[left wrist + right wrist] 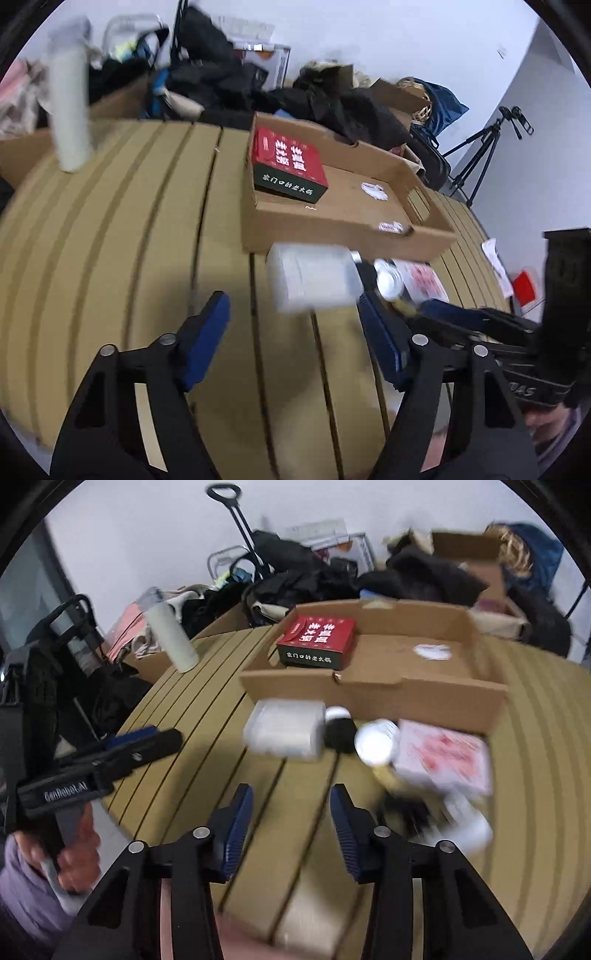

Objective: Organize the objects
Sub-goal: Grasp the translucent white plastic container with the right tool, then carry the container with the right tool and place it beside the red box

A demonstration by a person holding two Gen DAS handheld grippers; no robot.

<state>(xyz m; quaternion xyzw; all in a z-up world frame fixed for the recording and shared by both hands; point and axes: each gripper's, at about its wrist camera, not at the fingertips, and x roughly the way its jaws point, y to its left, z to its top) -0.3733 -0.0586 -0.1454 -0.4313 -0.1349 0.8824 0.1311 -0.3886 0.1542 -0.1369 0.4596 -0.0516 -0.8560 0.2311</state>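
Claws first: my left claw (291,332) is standing wide open and empty above the slatted bench (110,229), and my right claw (291,830) is likewise spread with nothing between its blue pads (236,834).

Just beyond both, a translucent white box (312,277) is lying on the bench, close against a black-and-white bottle (338,731) and a white round lid (376,742); a pink printed packet (443,757) is sitting beside these to the right. I am judging the white box to be the likeliest next pick. Because both views are blurring, I am risking a misjudged approach: a pad could be striking the box's near edge and pushing it into the bottle, toppling or rolling it.

Farther on, the shallow cardboard tray (332,236) is holding a red-and-green carton (290,164) in its far left corner. Its near wall is rising directly behind the cluster, so a low carry could be catching on it.

Farthest left, a tall pale cylinder (70,103) is standing upright near the bench edge, where a sweeping left arm could be knocking it off.
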